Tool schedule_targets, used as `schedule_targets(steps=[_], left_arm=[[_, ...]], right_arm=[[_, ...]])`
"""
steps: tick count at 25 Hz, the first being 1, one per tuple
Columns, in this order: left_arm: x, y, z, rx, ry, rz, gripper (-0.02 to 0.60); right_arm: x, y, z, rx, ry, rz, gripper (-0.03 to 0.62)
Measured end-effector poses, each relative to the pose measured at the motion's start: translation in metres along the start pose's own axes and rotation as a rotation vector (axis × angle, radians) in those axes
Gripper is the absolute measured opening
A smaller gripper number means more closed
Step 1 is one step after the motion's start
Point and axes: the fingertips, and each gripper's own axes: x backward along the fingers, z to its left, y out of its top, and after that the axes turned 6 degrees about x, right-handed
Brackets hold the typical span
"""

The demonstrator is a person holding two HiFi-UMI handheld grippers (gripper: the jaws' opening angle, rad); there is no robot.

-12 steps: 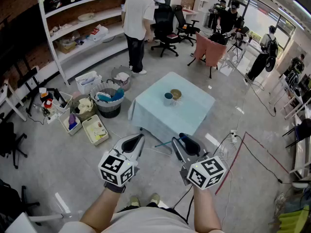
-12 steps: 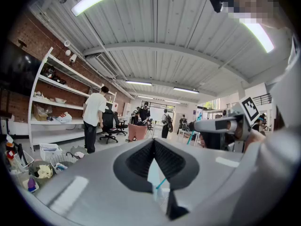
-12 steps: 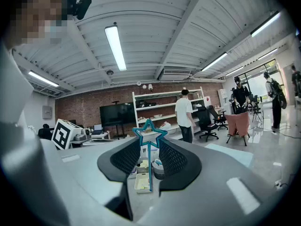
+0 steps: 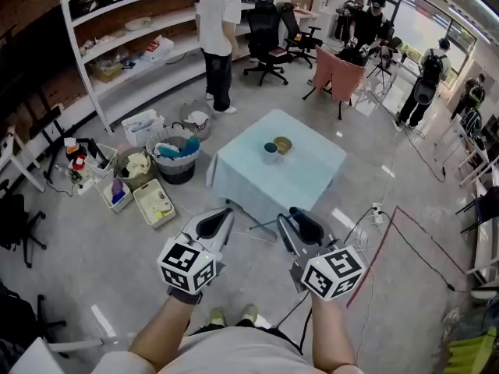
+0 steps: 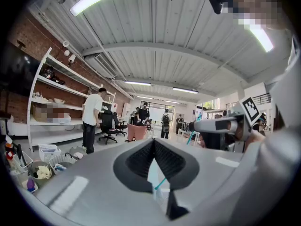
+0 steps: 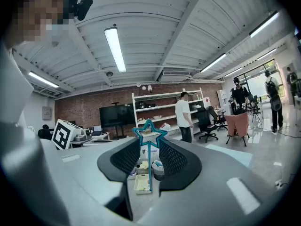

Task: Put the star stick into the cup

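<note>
Well back from the table (image 4: 234, 187), the person stands on a grey concrete floor (image 4: 86, 248) with both grippers raised in front. The table is small and square under a pale blue-green cloth (image 4: 304, 174) that hangs over its edges. Near its far side sit just 2 things, a blue cup (image 4: 270, 153) and a tan bowl (image 4: 282, 146), close against each other.

The right gripper (image 4: 287, 218) is clamped on the star stick (image 6: 149, 169). The teal star head sits at the tips of its jaws, which stand wide, and the thin stick runs down through the gap between the pads (image 6: 174, 159). In the head view the stick pokes out leftward from that gripper, over the floor and well apart from the cup. The left gripper (image 4: 226, 213) has its jaws together at the tips with nothing between them.

White open shelving (image 4: 125, 49) lines a brick wall (image 4: 31, 10) at the left, with a dark screen (image 6: 117, 115) beside it. Below the shelves stand a dark basket (image 4: 176, 162) and several pale bins (image 4: 153, 202) full of odds and ends. A person in a white shirt (image 4: 218, 14) stands by the shelves. Black office chairs (image 4: 265, 33) and a pink chair (image 4: 343, 72) lie beyond the table, and more people (image 4: 366, 22) gather near the bright windows (image 4: 425, 22). A thin red line (image 4: 382, 244) crosses the floor at the right.
</note>
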Motion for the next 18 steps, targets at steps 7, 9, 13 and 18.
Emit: schedule_targets(steps=[7,9,13,18], left_arm=[[-0.011,0.004,-0.004,-0.006,0.008,-0.005,0.006],[-0.015,0.005,-0.006,-0.007,0.012,-0.004,0.006],[-0.024,0.001,-0.009,-0.005,0.024,-0.002,0.006],[-0.039,-0.009,-0.014,0.0,0.046,0.01,0.006]], right_arm=[[0.005,0.004,-0.015,0.012,-0.007,-0.009,0.137],[0.005,0.005,-0.02,0.007,-0.004,-0.011,0.137],[0.008,0.002,-0.033,0.003,0.002,-0.014,0.137],[0.011,-0.003,-0.051,-0.006,0.014,-0.011,0.137]])
